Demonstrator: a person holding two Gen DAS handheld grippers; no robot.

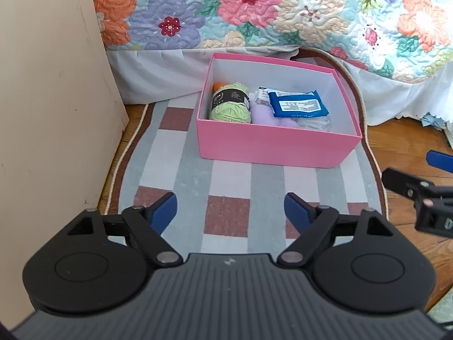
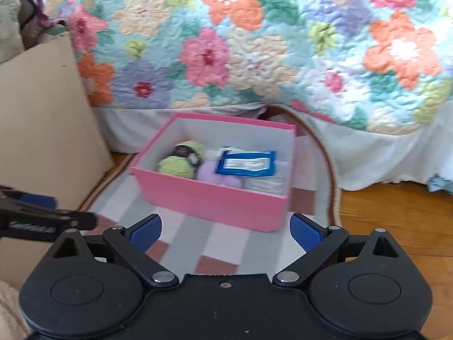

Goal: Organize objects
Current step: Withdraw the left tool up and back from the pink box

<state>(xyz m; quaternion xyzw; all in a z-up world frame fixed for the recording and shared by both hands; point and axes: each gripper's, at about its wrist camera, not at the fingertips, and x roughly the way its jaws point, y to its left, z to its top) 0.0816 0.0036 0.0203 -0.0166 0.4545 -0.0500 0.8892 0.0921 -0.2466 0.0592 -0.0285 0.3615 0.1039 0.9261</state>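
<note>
Ahead: bed under floral quilt [image 1: 254,8], white skirt [image 1: 158,73]; checked rug [image 1: 181,170] below on wood floor [image 2: 396,221]; beige panel [image 1: 42,113] left.

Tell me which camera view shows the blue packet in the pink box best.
The left wrist view: the blue packet is sharp there, its white label visible. The right wrist view shows it blurred, lying atop other items.

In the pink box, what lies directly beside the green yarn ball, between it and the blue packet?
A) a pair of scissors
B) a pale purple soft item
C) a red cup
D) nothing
B: in the pink box, a pale purple soft item lies between the green yarn ball and the blue packet.
</note>
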